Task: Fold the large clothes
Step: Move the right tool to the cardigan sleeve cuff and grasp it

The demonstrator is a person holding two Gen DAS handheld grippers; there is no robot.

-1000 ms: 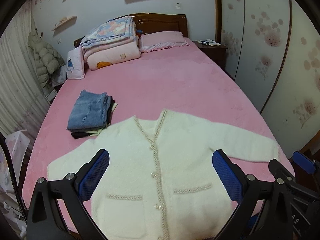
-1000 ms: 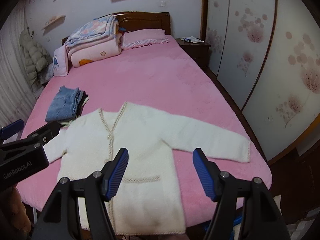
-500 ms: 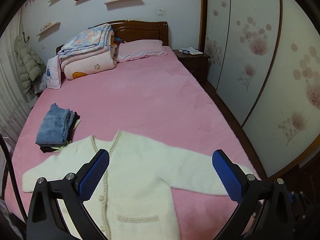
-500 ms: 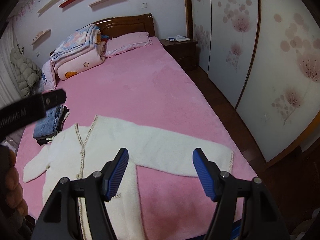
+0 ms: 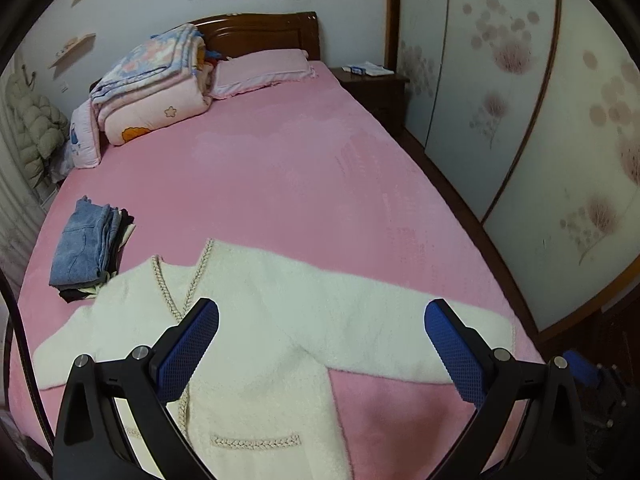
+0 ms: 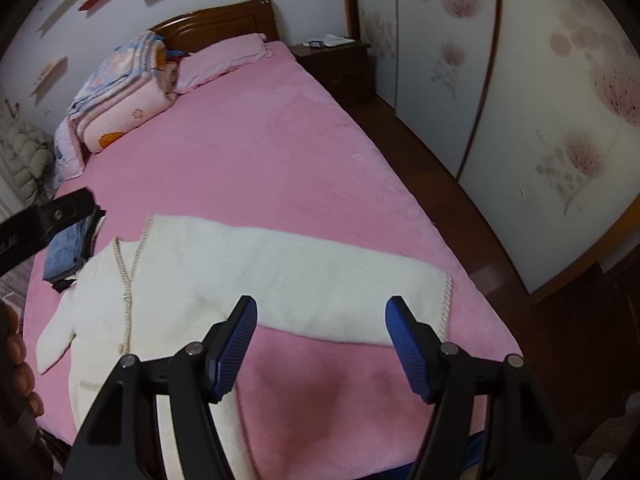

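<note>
A white fluffy cardigan point(image 5: 280, 320) with braided trim lies flat, front up, near the foot of the pink bed point(image 5: 280, 168), sleeves spread out. It also shows in the right wrist view point(image 6: 200, 280). My left gripper point(image 5: 320, 344) is open and empty, hovering above the cardigan's right armpit area. My right gripper point(image 6: 320, 340) is open and empty above the right sleeve point(image 6: 340, 280), near its cuff point(image 6: 446, 304). The left gripper's body point(image 6: 44, 220) shows at the left edge of the right wrist view.
A folded stack of jeans and dark clothes point(image 5: 88, 248) lies left of the cardigan. Folded quilts point(image 5: 152, 88) and a pink pillow point(image 5: 260, 72) sit at the headboard. A nightstand point(image 5: 372, 84) and flowered wardrobe doors point(image 5: 520, 120) stand right of the bed.
Both grippers have shifted right, from above the cardigan's body toward its right sleeve. Both stay open and empty. The cardigan has not moved.
</note>
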